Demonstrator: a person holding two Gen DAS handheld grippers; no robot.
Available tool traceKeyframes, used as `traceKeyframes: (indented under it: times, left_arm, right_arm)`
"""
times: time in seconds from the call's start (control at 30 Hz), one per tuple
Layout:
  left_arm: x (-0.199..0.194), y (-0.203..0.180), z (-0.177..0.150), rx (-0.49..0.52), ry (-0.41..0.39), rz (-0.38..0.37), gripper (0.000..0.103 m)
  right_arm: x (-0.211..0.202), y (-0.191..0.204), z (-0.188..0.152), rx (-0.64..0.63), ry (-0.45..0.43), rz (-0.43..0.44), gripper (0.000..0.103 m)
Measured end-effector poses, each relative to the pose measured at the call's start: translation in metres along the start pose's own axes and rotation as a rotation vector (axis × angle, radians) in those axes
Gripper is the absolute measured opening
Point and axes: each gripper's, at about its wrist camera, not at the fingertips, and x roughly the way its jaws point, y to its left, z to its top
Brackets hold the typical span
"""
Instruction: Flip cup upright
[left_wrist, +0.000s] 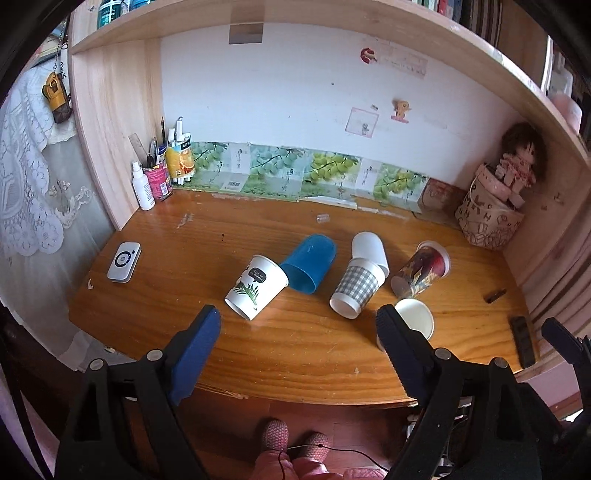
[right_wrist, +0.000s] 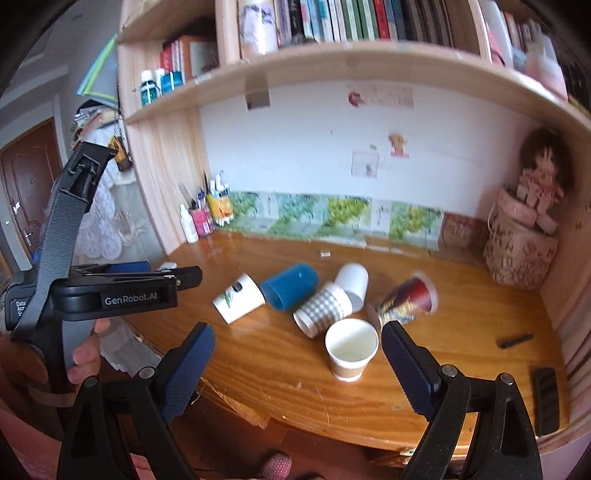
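Observation:
Several cups lie on their sides on the wooden desk (left_wrist: 258, 354): a white cup with a plant print (left_wrist: 256, 287), a blue plastic cup (left_wrist: 309, 263), a grey checked cup (left_wrist: 355, 288), a plain white cup (left_wrist: 369, 248) and a red patterned cup (left_wrist: 421, 268). One small paper cup (right_wrist: 351, 349) stands upright, partly hidden behind my left finger in the left wrist view (left_wrist: 415, 319). My left gripper (left_wrist: 299, 325) is open and empty above the desk's front edge. My right gripper (right_wrist: 297, 345) is open and empty, just short of the upright cup.
A pen holder and bottles (left_wrist: 157, 177) stand at the back left, a white device (left_wrist: 124, 261) at the left. A doll on a basket (left_wrist: 495, 201) fills the back right corner. A black bar (left_wrist: 522, 341) and a small dark piece (left_wrist: 495, 295) lie at the right.

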Motion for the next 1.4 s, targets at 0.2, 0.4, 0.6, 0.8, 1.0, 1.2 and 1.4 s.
traceKeyframes:
  times: [0.2,0.4,0.6,0.8,1.0,1.2,1.4]
  left_arm:
    - [-0.026,0.007,0.011,-0.030,-0.089,0.008,0.092]
    - [-0.043,0.004,0.011,-0.041,-0.193,-0.001,0.102]
    - [-0.054,-0.005,0.011,-0.008,-0.291,0.007,0.102]
    - [-0.059,-0.023,0.008,0.057,-0.380,0.073,0.102]
    - [-0.066,-0.027,0.010,0.091,-0.461,0.124,0.102]
    - [-0.065,-0.031,0.014,0.113,-0.497,0.129,0.102]
    - [-0.062,-0.037,0.017,0.131,-0.528,0.115,0.102]
  right_arm:
    - [-0.016,0.003,0.019,0.014,-0.025,-0.039,0.103]
    - [-0.028,-0.003,0.024,0.090,-0.046,-0.089,0.103]
    - [-0.032,-0.012,0.021,0.146,-0.088,-0.189,0.103]
    - [-0.034,-0.012,0.021,0.158,-0.150,-0.225,0.103]
    - [-0.031,-0.011,0.025,0.149,-0.187,-0.239,0.103]
    - [-0.025,-0.011,0.030,0.140,-0.206,-0.237,0.103]
    - [-0.021,-0.016,0.032,0.143,-0.220,-0.248,0.103]
